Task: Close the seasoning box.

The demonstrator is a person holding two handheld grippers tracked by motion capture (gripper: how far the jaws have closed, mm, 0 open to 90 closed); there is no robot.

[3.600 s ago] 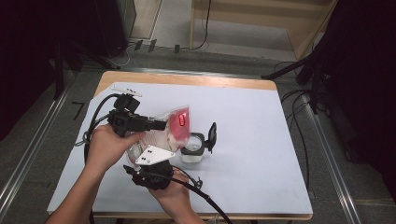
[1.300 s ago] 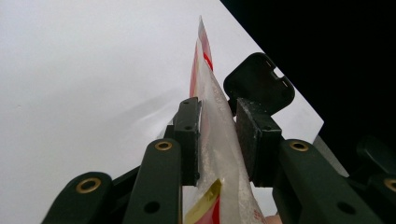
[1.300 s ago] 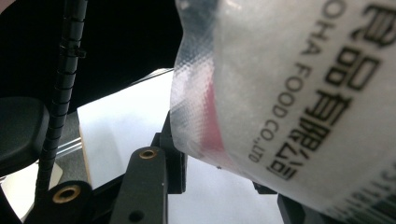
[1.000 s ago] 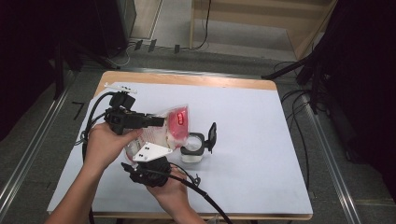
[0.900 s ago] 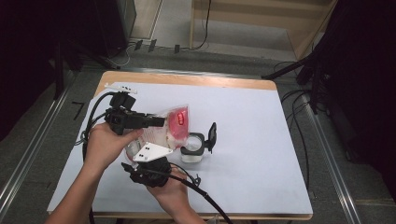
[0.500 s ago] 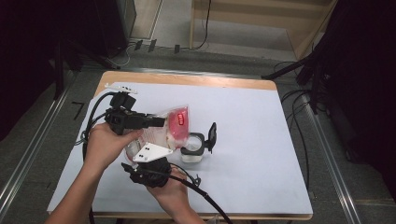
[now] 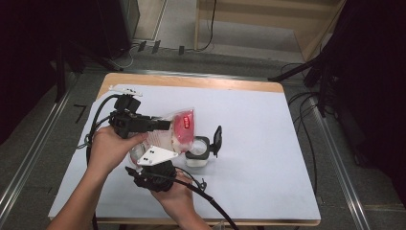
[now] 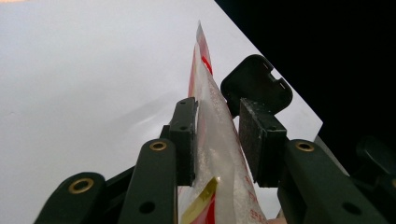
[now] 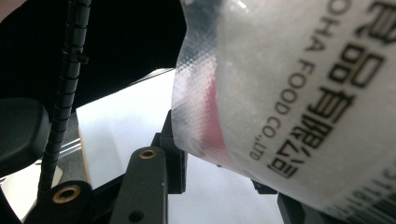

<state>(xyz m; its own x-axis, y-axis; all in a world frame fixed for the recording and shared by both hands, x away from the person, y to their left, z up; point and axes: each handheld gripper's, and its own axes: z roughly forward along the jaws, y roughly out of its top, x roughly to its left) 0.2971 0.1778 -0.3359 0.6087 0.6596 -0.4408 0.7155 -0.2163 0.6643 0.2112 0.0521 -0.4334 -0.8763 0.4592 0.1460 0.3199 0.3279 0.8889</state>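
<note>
A clear food pouch (image 7: 179, 129) with a red label is held tilted over a small white container (image 7: 197, 154), whose black flip lid (image 7: 218, 140) stands open. My left gripper (image 7: 165, 125) comes in from the left and is shut on the pouch's upper edge. In the left gripper view the pouch (image 8: 219, 140) runs between the pads of the left gripper (image 8: 217, 121), with the lid (image 8: 254, 84) behind. My right gripper (image 7: 160, 152), under its grey plate, holds the pouch from below. The printed pouch (image 9: 303, 93) hides one jaw of the right gripper (image 9: 224, 154).
A white sheet (image 7: 249, 120) covers the wooden table, with bare room to the right and at the back. Black cables (image 7: 95, 120) trail off the left edge, and one (image 7: 210, 201) runs toward the front edge. Dark equipment and rails surround the table.
Since the earliest frame my left gripper and the pouch have shifted slightly to the left. Over the last second nothing has visibly moved.
</note>
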